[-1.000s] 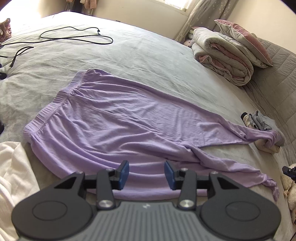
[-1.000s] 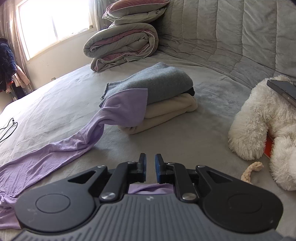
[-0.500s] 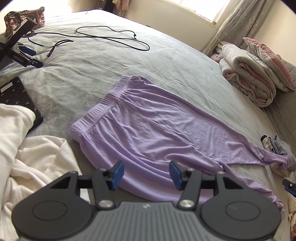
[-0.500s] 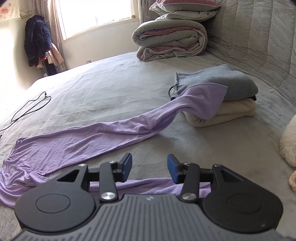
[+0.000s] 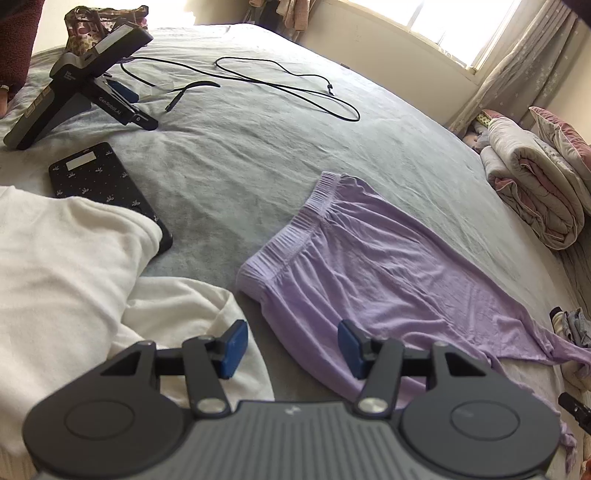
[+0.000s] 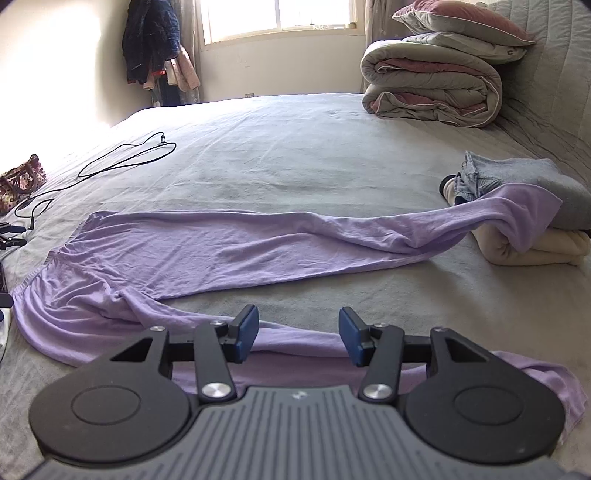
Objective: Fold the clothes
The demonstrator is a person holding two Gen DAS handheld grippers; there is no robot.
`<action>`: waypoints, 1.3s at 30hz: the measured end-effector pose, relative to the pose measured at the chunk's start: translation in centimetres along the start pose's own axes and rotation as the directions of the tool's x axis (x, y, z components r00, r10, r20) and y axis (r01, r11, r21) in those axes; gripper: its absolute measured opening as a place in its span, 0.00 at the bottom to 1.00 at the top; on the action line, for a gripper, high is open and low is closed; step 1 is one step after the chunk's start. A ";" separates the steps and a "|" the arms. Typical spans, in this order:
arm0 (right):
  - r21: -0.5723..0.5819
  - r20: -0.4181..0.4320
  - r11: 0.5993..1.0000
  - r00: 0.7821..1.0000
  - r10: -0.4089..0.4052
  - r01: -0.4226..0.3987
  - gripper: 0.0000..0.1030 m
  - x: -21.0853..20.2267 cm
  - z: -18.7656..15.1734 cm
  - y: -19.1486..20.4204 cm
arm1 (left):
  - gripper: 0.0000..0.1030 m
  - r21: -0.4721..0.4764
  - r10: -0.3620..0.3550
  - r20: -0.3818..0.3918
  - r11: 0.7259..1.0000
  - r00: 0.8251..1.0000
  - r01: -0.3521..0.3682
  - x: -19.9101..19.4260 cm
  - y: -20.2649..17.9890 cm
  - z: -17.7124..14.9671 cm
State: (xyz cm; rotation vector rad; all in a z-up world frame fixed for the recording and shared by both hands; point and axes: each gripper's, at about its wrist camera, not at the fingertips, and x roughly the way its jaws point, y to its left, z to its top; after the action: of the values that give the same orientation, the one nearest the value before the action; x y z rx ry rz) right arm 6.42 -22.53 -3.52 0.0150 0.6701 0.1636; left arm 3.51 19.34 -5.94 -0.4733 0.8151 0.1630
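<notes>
Trousers (image 6: 207,251) spread on the bed (image 6: 295,158), one leg draped over the folded pile (image 6: 546,218); both grippers, left (image 5: 291,345) and right (image 6: 298,332), hold their fingers spread and empty, the right having just opened. Next, probably: pinch waistband and leg.

Grey bed (image 5: 258,155) with a black cable (image 5: 295,88) looped across it, a dark patterned flat case (image 5: 99,184) half under a white blanket (image 5: 66,266), rolled duvet (image 6: 432,88) with pillows (image 6: 465,22) on top, jackets (image 6: 155,40) hanging by the window (image 6: 277,14)
</notes>
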 end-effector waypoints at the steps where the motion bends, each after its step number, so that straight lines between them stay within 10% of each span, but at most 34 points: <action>1: -0.017 0.001 1.000 1.000 0.014 -0.014 0.51 0.0 -0.1 0.5 | 0.53 -0.008 0.004 0.000 1.000 1.000 -0.004 0.0 0.3 0.1; 8: -0.159 -0.024 0.971 0.984 0.178 -0.179 0.52 -0.2 -1.0 3.7 | 0.51 -0.065 0.012 -0.009 0.998 1.000 -0.013 0.0 1.6 0.2; 15: -0.370 -0.133 0.859 0.935 0.329 -0.355 0.52 0.0 -3.3 7.7 | 0.45 -0.152 0.002 -0.009 0.988 1.000 -0.003 0.7 2.7 0.4; 25: -0.521 -0.121 0.806 0.959 0.257 -0.282 0.42 2.6 -5.2 9.9 | 0.38 -0.209 0.038 0.020 0.977 0.999 -0.033 2.0 2.9 0.7; 30: -0.523 -0.095 0.813 0.965 0.244 -0.257 0.08 2.9 -5.3 10.5 | 0.37 -0.224 0.046 0.037 0.974 0.998 -0.036 2.5 2.6 0.9; 33: -0.525 -0.094 0.813 0.967 0.238 -0.252 0.01 2.8 -5.2 10.8 | 0.11 -0.211 0.046 0.036 0.977 0.998 -0.037 2.9 2.4 0.9; 39: -0.486 -0.123 0.811 0.944 0.305 -0.325 0.01 0.4 -4.0 10.7 | 0.05 -0.174 0.066 0.081 0.983 0.995 -0.051 1.3 1.8 0.8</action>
State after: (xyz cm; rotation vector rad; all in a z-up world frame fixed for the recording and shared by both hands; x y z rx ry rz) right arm 2.73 -12.09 -6.19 -0.3840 0.6447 0.6618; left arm 4.37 21.26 -7.06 -0.6013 0.7334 0.3080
